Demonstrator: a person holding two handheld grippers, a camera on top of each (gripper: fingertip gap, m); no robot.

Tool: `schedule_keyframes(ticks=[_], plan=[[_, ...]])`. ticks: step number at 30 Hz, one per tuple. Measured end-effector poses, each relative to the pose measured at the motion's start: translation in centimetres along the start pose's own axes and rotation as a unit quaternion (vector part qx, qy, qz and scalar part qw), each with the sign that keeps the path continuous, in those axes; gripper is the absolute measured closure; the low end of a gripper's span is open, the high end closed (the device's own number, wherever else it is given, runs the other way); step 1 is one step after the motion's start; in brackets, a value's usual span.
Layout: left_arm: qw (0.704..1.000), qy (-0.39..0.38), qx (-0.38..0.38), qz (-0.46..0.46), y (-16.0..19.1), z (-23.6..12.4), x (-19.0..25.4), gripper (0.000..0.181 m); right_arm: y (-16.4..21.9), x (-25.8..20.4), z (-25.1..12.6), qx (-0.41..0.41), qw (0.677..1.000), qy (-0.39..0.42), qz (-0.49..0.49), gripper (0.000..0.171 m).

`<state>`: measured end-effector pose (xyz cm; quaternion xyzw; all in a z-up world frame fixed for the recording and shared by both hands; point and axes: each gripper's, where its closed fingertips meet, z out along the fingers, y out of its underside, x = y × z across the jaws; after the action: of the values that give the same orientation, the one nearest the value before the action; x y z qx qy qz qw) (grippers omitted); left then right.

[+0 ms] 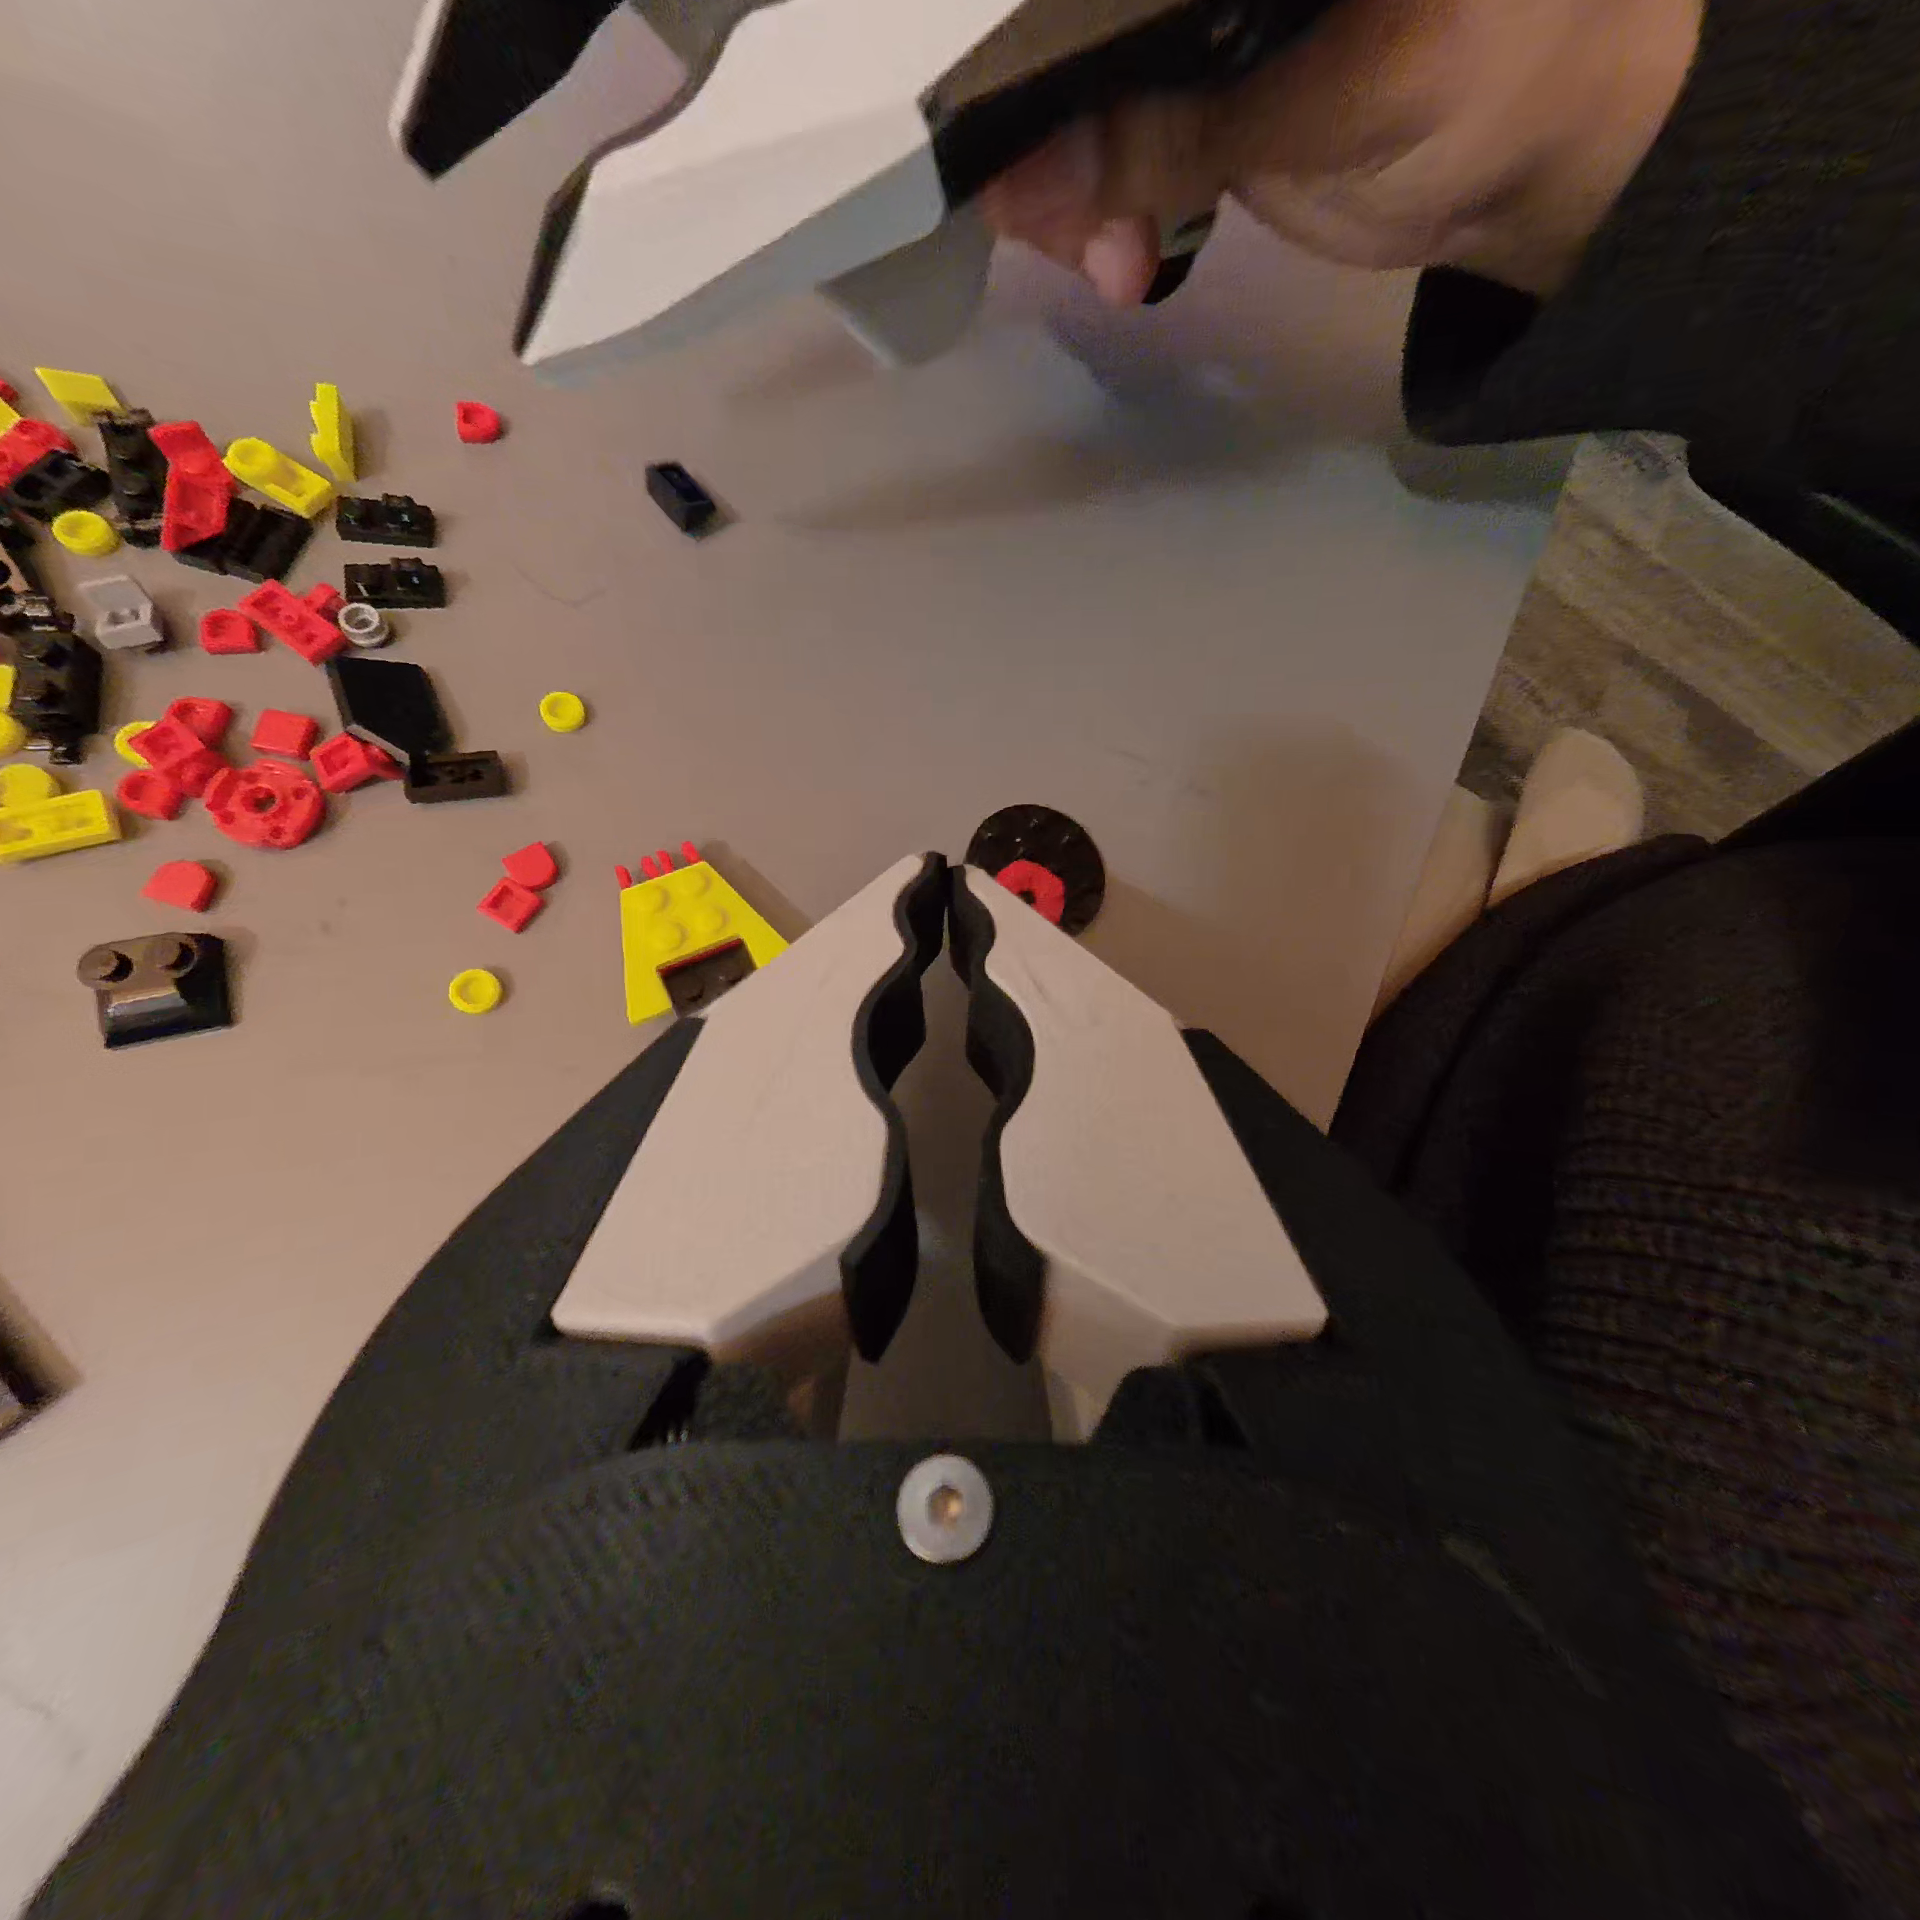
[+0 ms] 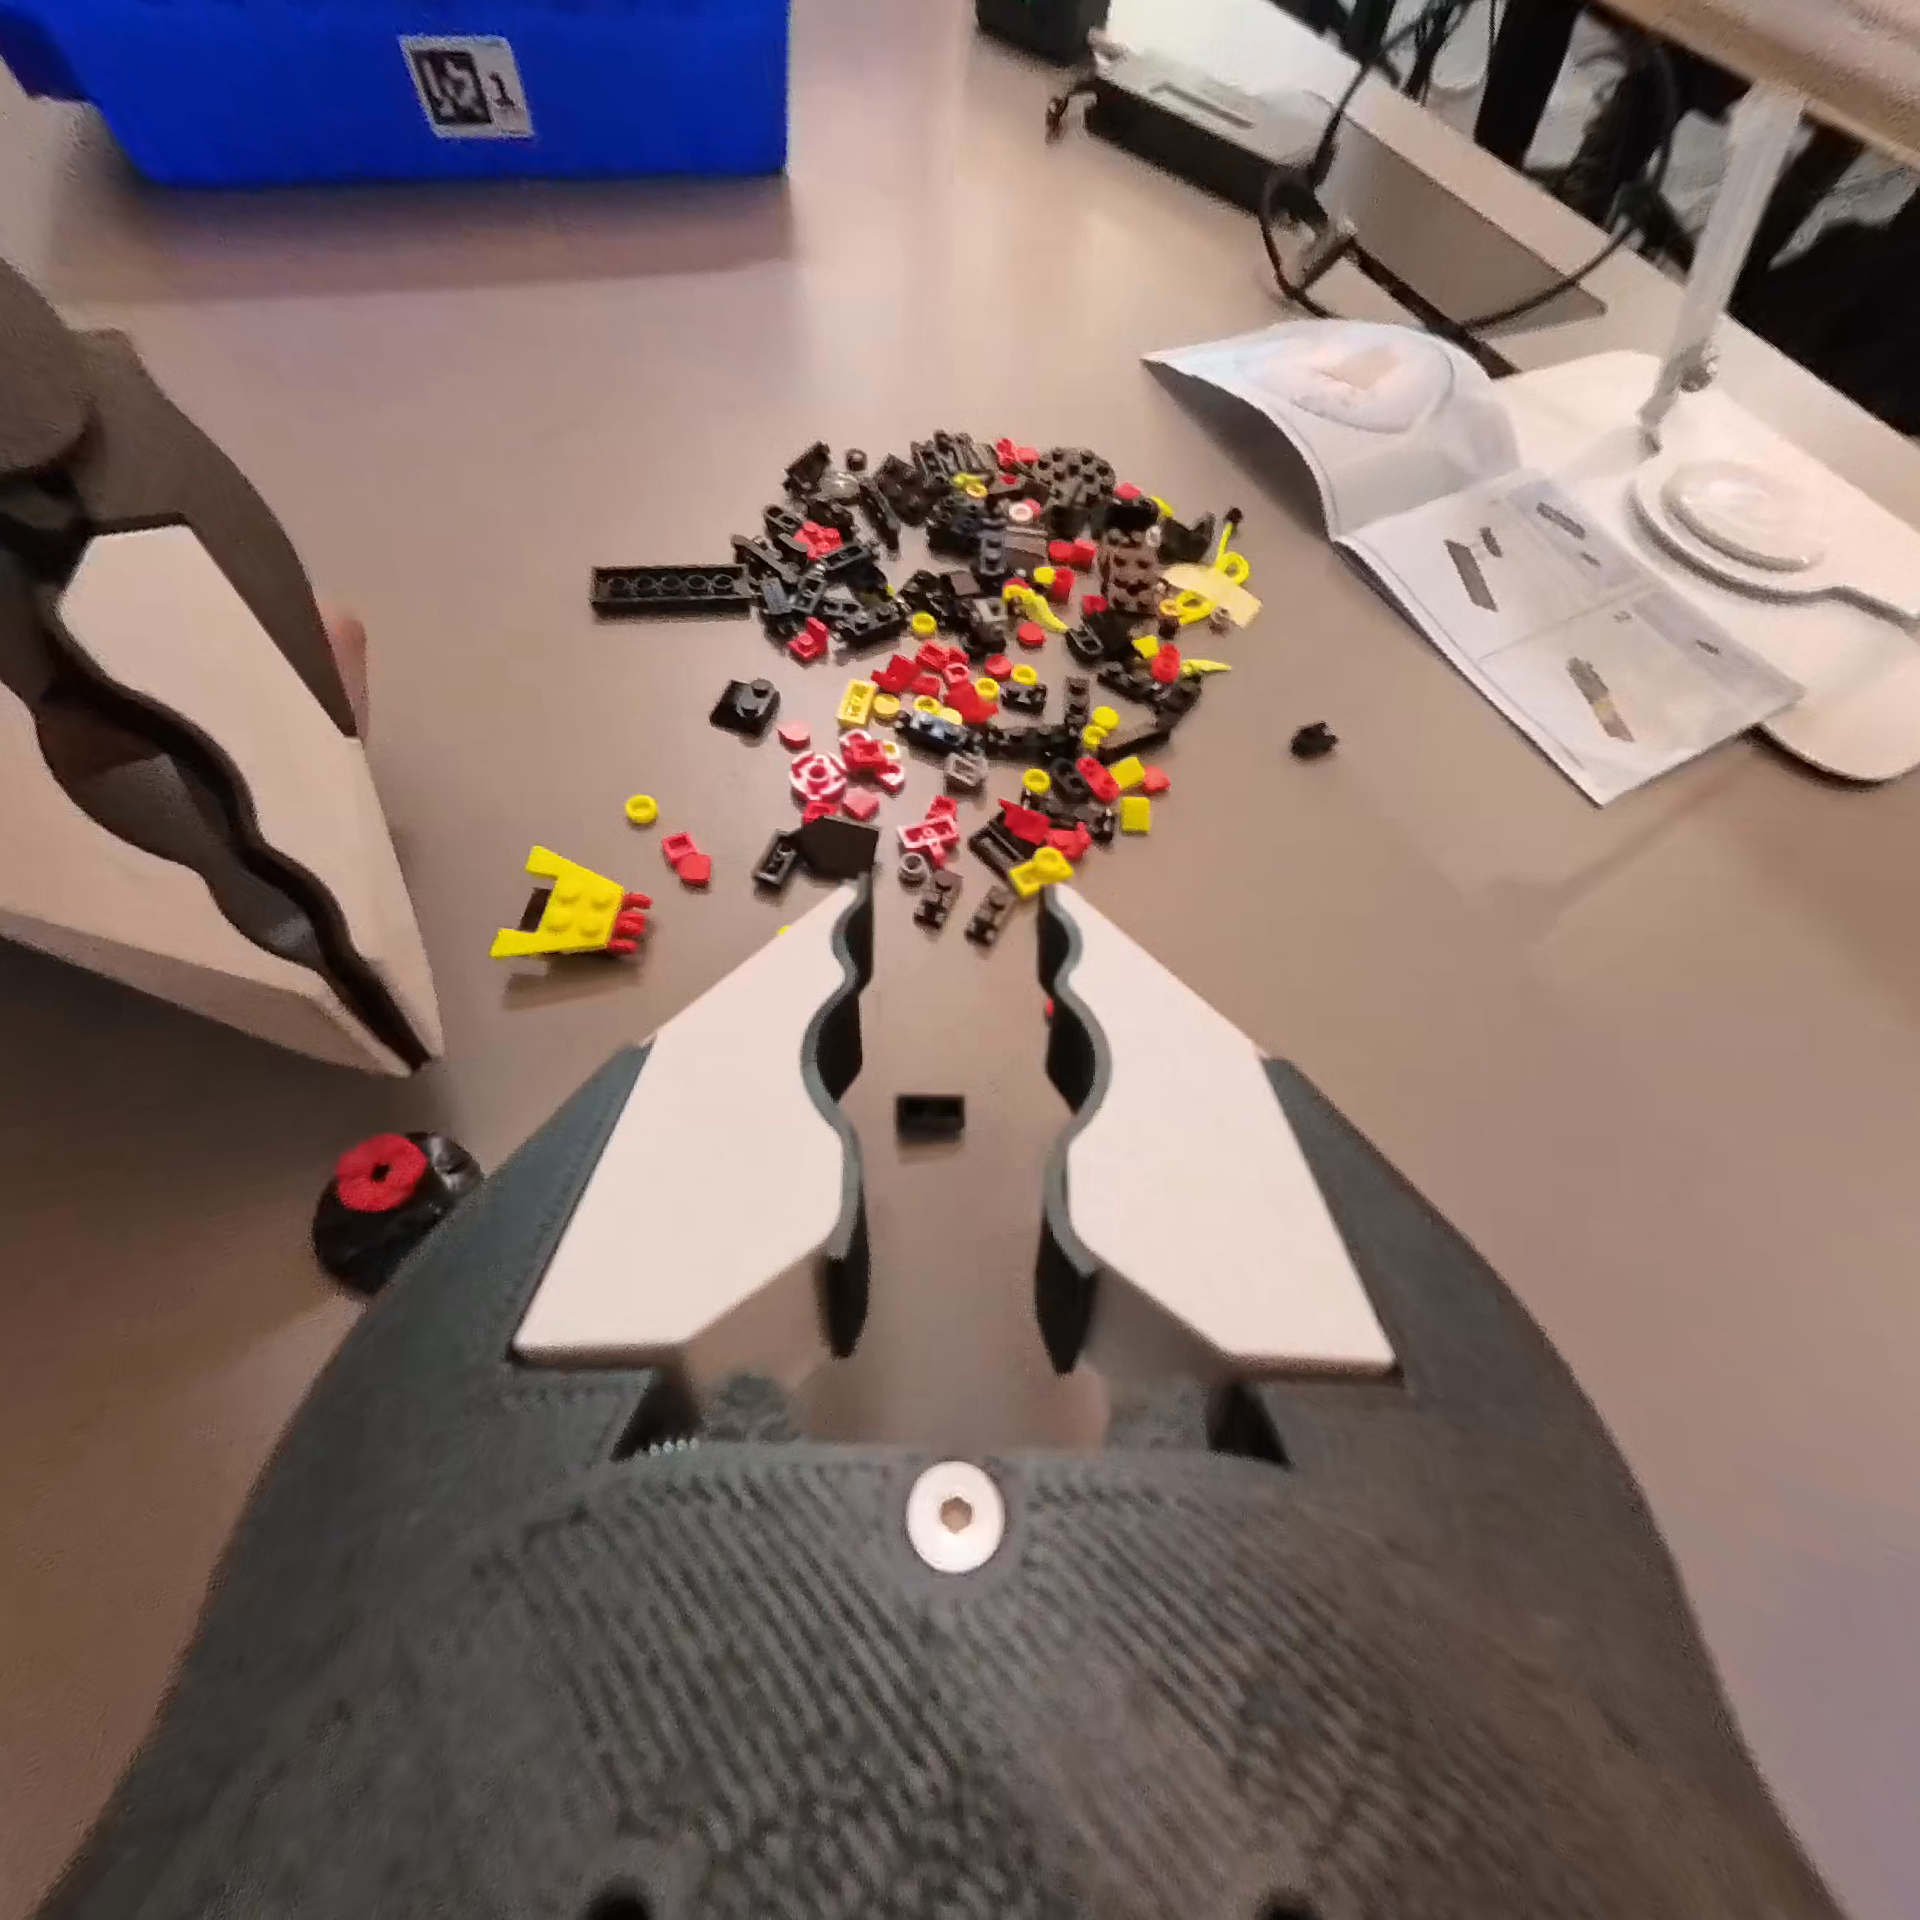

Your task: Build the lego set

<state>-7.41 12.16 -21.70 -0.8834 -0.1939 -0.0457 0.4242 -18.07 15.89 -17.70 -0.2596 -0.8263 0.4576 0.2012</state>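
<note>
A pile of red, yellow and black lego pieces [image 2: 987,644] lies on the grey table [image 2: 1455,1039]; it also shows in the left wrist view [image 1: 208,623]. My left gripper [image 1: 945,868] is shut and empty, beside a black round piece with a red ring on it [image 1: 1039,873]. A yellow wedge assembly with red tips [image 1: 686,935] lies just left of it. My right gripper [image 2: 951,899] is open and empty above a small black brick [image 2: 930,1120], which lies on the table between its fingers. The right gripper shows blurred in the left wrist view [image 1: 665,166].
A blue bin [image 2: 416,94] stands at the back left. An open instruction booklet [image 2: 1507,540] lies at the right, with a white lamp base [image 2: 1766,520] and cables behind it. The table edge [image 1: 1486,675] and the person's dark clothing [image 1: 1662,1143] are to the right. The grippers' ends are close to 12 cm from one another.
</note>
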Motion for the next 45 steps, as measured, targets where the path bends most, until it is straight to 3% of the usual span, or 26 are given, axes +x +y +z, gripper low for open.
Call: schedule_keyframes(ticks=[3,7,13,19,25,32,38,45], plan=[[1.000,-0.005,0.013,-0.004,-0.4,-0.5,-0.3,0.181,0.7,0.9,-2.0,-0.003,1.000,0.021,0.017,0.142],[1.000,0.001,0.014,-0.009,-0.3,-0.4,-0.3,0.181,4.1,0.5,-3.7,-0.046,0.999,0.004,0.016,0.171],[1.000,0.005,0.012,-0.010,-0.3,-0.2,-0.2,0.181,6.3,-0.9,-0.5,-0.126,0.991,-0.041,-0.002,0.171],[1.000,0.008,0.010,-0.007,-0.2,0.0,-0.1,0.181,3.2,0.3,3.9,-0.084,0.994,-0.001,-0.069,0.171],[1.000,-0.013,0.019,-0.001,-0.4,-0.5,-0.9,0.181,4.3,-0.5,0.5,-0.104,0.991,0.000,-0.078,0.171],[1.000,-0.004,0.015,-0.008,-0.2,-0.3,-0.8,0.181,4.2,-6.4,-3.2,-0.086,0.995,-0.042,-0.028,0.163],[1.000,0.000,0.012,-0.007,-0.1,-0.1,-0.6,0.181,5.5,-7.2,-2.4,-0.110,0.989,-0.012,-0.098,0.161],[1.000,-0.012,0.009,-0.003,0.0,-0.1,-1.0,0.181,4.7,-8.7,-1.9,-0.087,0.992,-0.085,-0.017,0.152]])
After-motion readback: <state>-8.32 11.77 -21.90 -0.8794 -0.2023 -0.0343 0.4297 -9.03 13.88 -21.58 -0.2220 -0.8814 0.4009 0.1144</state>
